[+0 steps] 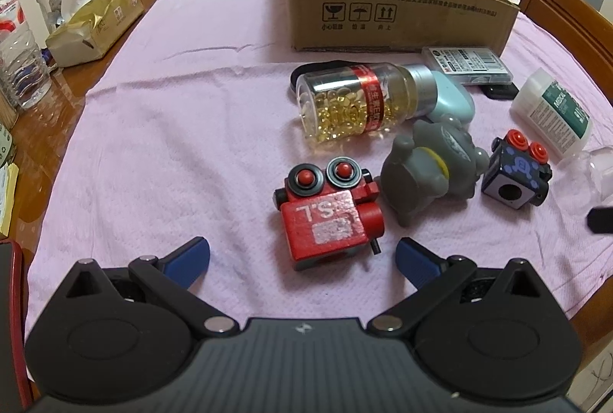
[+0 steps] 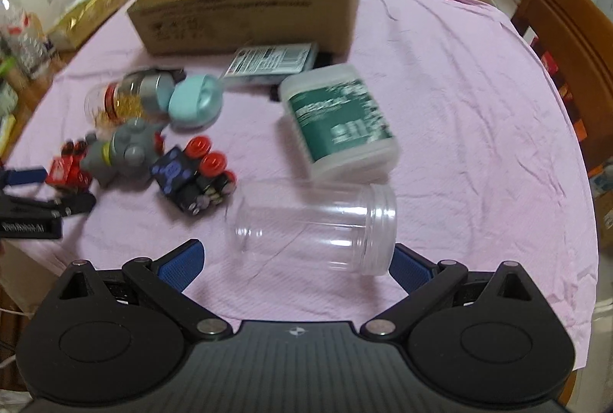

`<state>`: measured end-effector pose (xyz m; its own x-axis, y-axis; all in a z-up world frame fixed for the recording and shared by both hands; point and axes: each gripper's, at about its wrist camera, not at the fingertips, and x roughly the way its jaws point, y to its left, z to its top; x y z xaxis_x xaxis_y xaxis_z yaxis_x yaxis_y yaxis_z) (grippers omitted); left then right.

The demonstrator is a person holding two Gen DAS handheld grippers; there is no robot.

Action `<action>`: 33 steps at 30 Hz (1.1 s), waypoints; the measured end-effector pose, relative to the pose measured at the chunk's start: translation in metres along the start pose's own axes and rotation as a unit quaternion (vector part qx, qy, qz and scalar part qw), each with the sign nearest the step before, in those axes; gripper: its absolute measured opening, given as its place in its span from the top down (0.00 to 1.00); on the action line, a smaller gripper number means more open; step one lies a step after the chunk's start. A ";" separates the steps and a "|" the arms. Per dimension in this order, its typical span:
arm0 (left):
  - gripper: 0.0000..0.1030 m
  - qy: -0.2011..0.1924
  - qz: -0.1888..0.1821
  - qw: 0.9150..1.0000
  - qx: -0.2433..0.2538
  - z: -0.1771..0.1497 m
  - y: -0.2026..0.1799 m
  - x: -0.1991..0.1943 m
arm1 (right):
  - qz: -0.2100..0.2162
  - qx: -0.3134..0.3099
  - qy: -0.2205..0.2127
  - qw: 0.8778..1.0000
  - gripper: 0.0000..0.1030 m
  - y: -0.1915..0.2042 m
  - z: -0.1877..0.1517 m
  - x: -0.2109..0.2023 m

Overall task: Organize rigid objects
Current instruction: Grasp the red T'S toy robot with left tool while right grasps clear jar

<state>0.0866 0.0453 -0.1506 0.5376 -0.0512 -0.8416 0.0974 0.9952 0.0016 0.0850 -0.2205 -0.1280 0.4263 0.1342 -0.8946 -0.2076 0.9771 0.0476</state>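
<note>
Right gripper (image 2: 297,261) is wide open and empty; we have the clear jar (image 2: 318,227) lying on its side just ahead, long axis crosswise, mouth at the right finger. Left gripper (image 1: 302,256), also wide open and empty, faces the red toy (image 1: 329,212). Cardboard box (image 2: 249,18) sits beyond the pile; what we see of its inside is empty.
</note>
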 end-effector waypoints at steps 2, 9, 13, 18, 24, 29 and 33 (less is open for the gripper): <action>0.01 0.005 0.003 1.000 -0.001 0.003 0.000 0.000 | -0.013 -0.006 0.003 1.000 0.00 0.008 -0.002 0.008; 0.05 -0.007 0.012 1.000 -0.006 0.011 0.000 -0.004 | -0.035 -0.007 0.012 0.999 0.00 0.010 -0.009 0.026; 0.15 0.002 0.006 1.000 -0.008 0.015 -0.001 0.001 | -0.034 -0.008 0.005 0.999 0.00 0.009 -0.009 0.027; 0.18 0.007 0.007 1.000 0.008 0.015 0.001 0.001 | -0.038 -0.004 -0.009 0.999 0.00 0.010 -0.014 0.026; 0.29 0.002 0.015 0.999 0.037 0.012 0.010 -0.004 | -0.038 -0.004 -0.023 0.999 0.00 0.010 -0.018 0.023; 0.44 -0.007 -0.013 0.998 0.058 0.017 0.006 -0.002 | -0.037 -0.005 -0.024 0.999 0.00 0.010 -0.018 0.024; 0.45 -0.006 -0.017 0.998 0.056 0.021 0.005 0.000 | -0.038 -0.004 -0.027 0.999 0.00 0.010 -0.019 0.024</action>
<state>0.1045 0.0487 -0.1395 0.5431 -0.0856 -0.8353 0.2077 0.9776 0.0348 0.0762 -0.2103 -0.1576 0.4883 0.0693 -0.8699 -0.1809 0.9832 -0.0232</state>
